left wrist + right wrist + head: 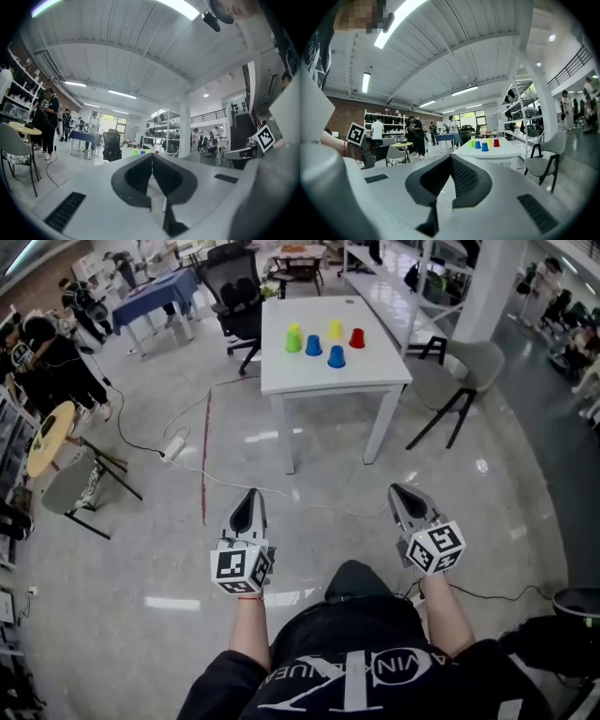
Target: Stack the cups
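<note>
Several plastic cups stand apart on a white table far ahead of me: a green cup, a yellow cup, a red cup and two blue cups. In the right gripper view the same cups show small: green, blue, yellow, red. My left gripper and right gripper are held over the floor, well short of the table. Both are shut with nothing between the jaws.
A black office chair stands behind the table's left side and a grey chair at its right. A power strip with cables and a red line lie on the floor. A round wooden table and people are at the left.
</note>
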